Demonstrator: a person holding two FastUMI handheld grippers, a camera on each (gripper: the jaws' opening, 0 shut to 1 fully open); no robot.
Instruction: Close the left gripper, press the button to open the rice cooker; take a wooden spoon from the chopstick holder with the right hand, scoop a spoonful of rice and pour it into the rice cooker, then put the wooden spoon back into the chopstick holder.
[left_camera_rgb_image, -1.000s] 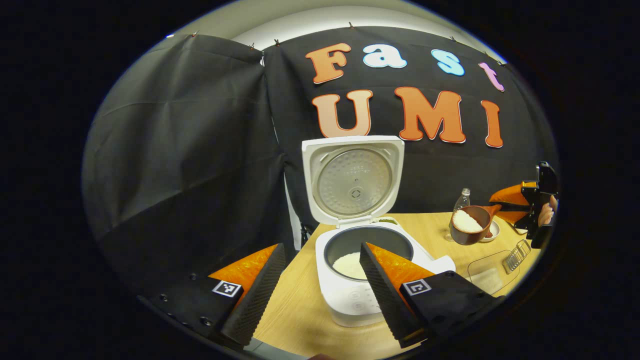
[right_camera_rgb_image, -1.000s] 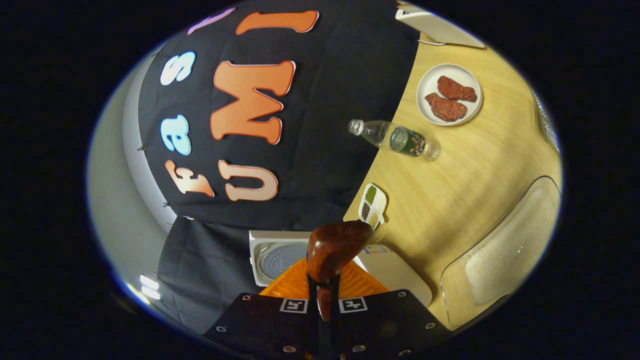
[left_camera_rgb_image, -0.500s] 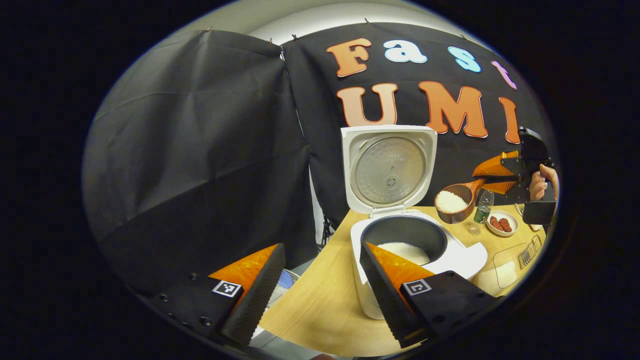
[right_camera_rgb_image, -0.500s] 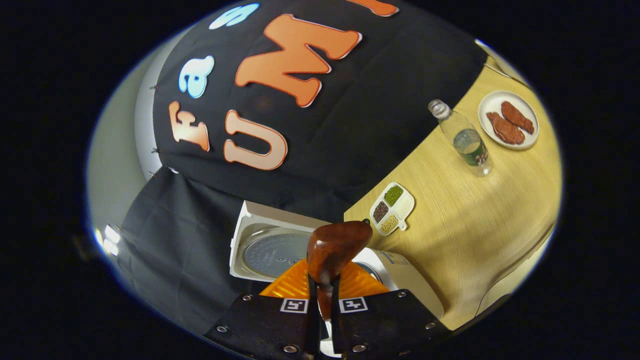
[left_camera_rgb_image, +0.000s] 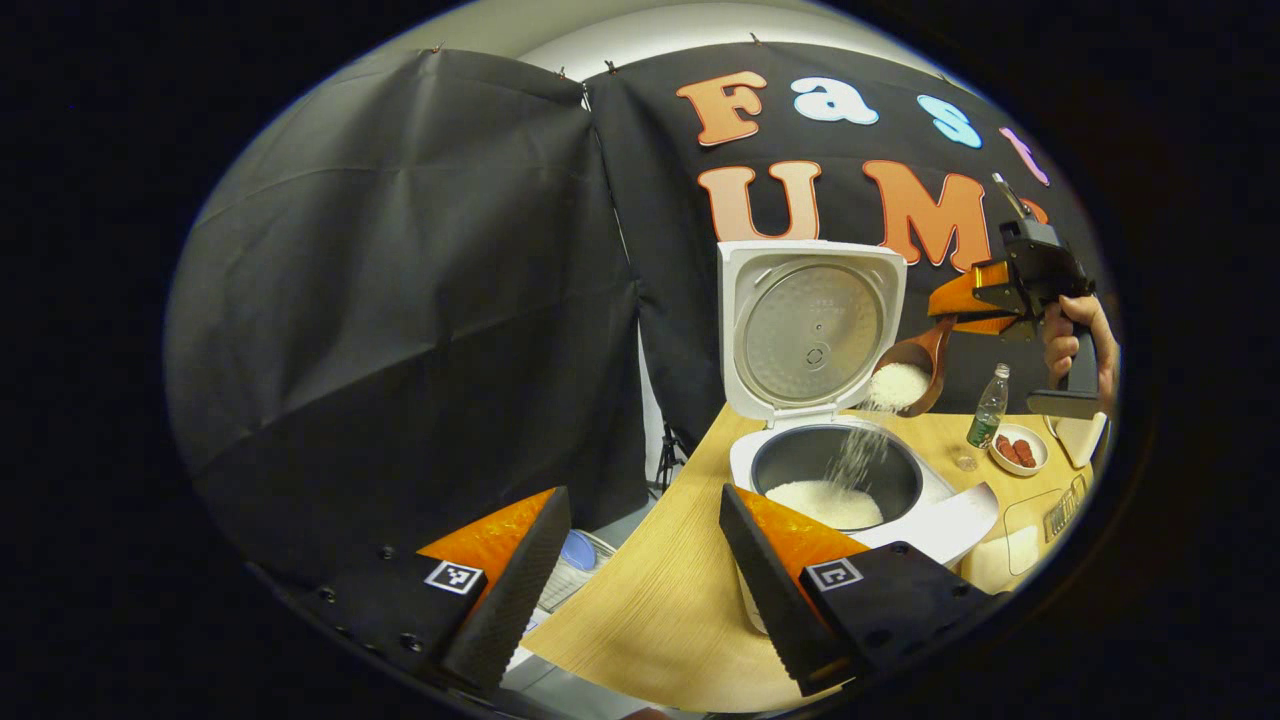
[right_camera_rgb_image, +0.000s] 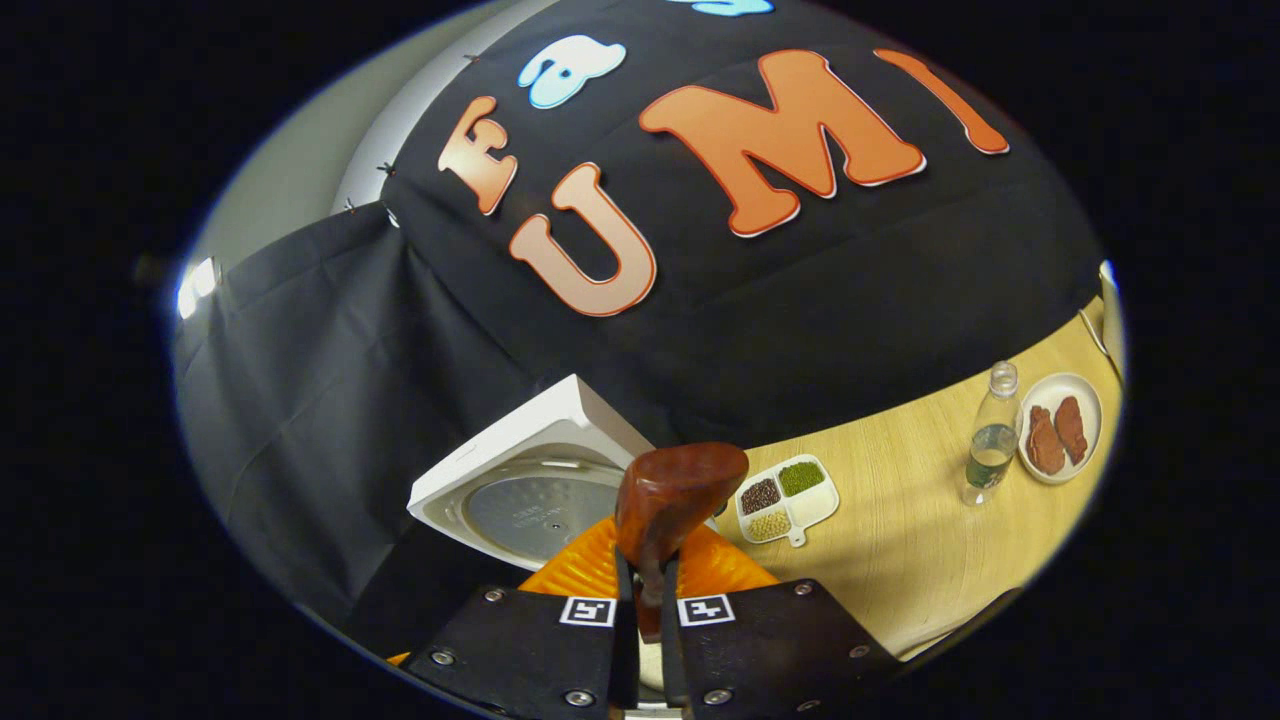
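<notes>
The right gripper (right_camera_rgb_image: 648, 600) is seen clamped on the handle of the wooden spoon (right_camera_rgb_image: 672, 500), both fingers pressed against it with no gap left between them. In the left gripper view the same gripper (left_camera_rgb_image: 975, 300) is held by a hand (left_camera_rgb_image: 1075, 340) above and to the right of the rice cooker (left_camera_rgb_image: 860, 480). The spoon (left_camera_rgb_image: 910, 375) is tilted with its bowl downward over the cooker's rim, and rice (left_camera_rgb_image: 855, 455) is seen falling from it in a thin stream into the inner pot, where a white heap of rice already lies.

The left gripper (left_camera_rgb_image: 640, 570) is held with its fingers wide apart and nothing between them, near the edge of the wooden table (left_camera_rgb_image: 660, 610), in front of the cooker.

The cooker's lid (left_camera_rgb_image: 812, 335) stands raised, its metal inner plate facing forward. In the right gripper view the lid (right_camera_rgb_image: 530, 490) appears just behind the spoon's bowl.

Beyond the cooker, a divided dish (right_camera_rgb_image: 787, 497) of green, dark and pale grains is noted on the table. Further right, a clear bottle (right_camera_rgb_image: 990, 435) stands upright just beside a small plate (right_camera_rgb_image: 1060, 430) bearing two reddish pieces. A clear tray (left_camera_rgb_image: 1010, 545) holding rice lies at the right side of the cooker; beside it a wire rack (left_camera_rgb_image: 1062, 505) is partly visible.
</notes>
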